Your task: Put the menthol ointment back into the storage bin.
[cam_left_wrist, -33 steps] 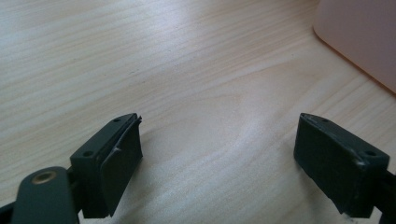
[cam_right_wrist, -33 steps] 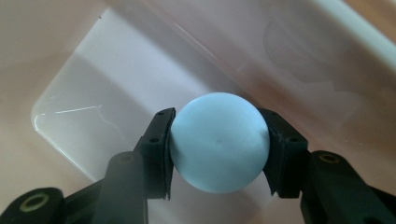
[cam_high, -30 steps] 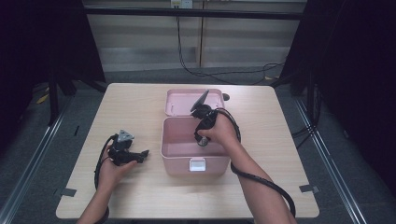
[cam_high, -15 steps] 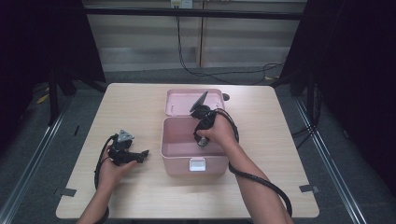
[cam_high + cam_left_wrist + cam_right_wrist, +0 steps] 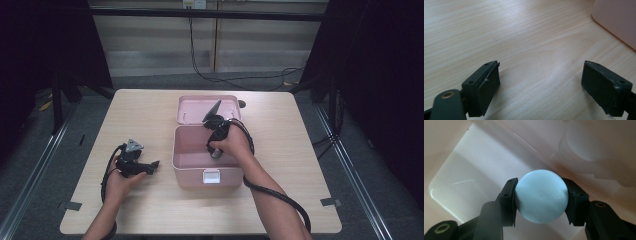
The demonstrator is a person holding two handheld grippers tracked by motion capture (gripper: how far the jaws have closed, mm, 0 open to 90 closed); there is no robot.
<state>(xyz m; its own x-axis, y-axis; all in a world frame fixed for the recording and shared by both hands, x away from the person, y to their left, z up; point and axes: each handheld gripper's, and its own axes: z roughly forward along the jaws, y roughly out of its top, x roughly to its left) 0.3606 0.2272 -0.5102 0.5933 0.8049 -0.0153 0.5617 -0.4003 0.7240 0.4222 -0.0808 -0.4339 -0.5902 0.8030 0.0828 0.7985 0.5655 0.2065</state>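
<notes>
A pale blue ball (image 5: pixel 541 195) sits between the two black jaws of my right gripper (image 5: pixel 541 200), and both pads press on its sides. That gripper (image 5: pixel 214 150) points down into the open pink box (image 5: pixel 186 160) at the middle of the table, so the ball hangs over the box's pale floor (image 5: pixel 474 175). My left gripper (image 5: pixel 150 165) rests low over the bare wood to the left of the box, its jaws wide apart with nothing between them (image 5: pixel 541 82). A corner of the pink box (image 5: pixel 619 20) shows at the upper right of the left gripper view.
The box's pink lid (image 5: pixel 192 107) lies flat on the table just behind the box. A white latch (image 5: pixel 211 176) marks the box's near wall. Black cables trail from both grippers along the person's forearms. Dark floor and rails surround the wooden table (image 5: pixel 300 150).
</notes>
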